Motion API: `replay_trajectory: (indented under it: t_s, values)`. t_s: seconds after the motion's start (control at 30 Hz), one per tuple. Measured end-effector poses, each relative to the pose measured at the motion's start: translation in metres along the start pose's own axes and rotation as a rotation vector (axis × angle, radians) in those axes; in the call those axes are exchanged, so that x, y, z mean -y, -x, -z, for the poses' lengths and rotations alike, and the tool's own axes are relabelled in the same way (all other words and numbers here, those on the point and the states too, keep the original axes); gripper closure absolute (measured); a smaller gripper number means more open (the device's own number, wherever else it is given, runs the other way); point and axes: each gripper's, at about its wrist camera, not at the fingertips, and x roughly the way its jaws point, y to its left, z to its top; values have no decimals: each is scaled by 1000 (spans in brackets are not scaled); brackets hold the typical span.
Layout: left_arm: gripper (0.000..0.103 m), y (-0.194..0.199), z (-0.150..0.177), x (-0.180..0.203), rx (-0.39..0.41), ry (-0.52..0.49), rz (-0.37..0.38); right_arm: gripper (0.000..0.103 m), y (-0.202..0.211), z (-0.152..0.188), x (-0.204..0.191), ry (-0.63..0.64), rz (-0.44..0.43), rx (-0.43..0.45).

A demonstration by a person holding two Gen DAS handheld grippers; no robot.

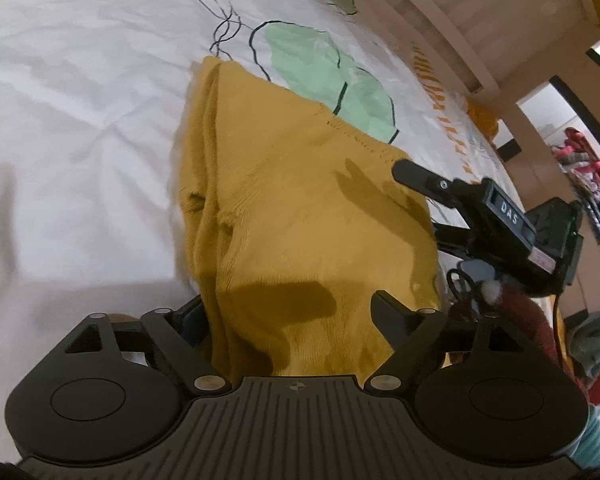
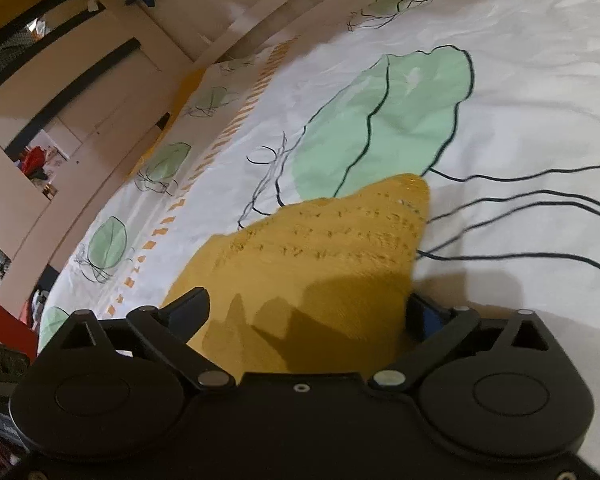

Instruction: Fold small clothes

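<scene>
A mustard-yellow knitted garment (image 1: 292, 200) lies on a white bedsheet (image 1: 80, 120) printed with green leaves. In the left wrist view my left gripper (image 1: 288, 316) is wide apart, and the near edge of the garment lies between its fingers. My right gripper (image 1: 416, 172) shows at the garment's right edge in that view. In the right wrist view the garment (image 2: 320, 264) fills the space between the right gripper's (image 2: 308, 316) spread fingers. Whether either gripper pinches the cloth is hidden.
A wooden bed frame (image 1: 480, 32) runs along the far side of the sheet. It also shows in the right wrist view (image 2: 112, 128). A shelf with colourful items (image 1: 584, 168) stands beyond the bed.
</scene>
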Motion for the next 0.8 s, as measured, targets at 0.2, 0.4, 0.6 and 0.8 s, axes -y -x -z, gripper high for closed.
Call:
replay_trajectory:
  t_s: [0.2, 0.4, 0.6, 0.8]
  values:
    - [22, 8, -3, -9, 7, 24, 10, 1, -2, -4, 7, -35, -33, 10]
    - [22, 13, 1, -2, -5, -2, -46, 3, 2, 1, 7, -11, -48, 12]
    - [22, 18, 12, 20, -4, -155, -210, 3, 7, 4, 5, 18, -51, -8]
    - [19, 12, 11, 9, 21, -112, -158, 3, 9, 6, 6, 33, -53, -10]
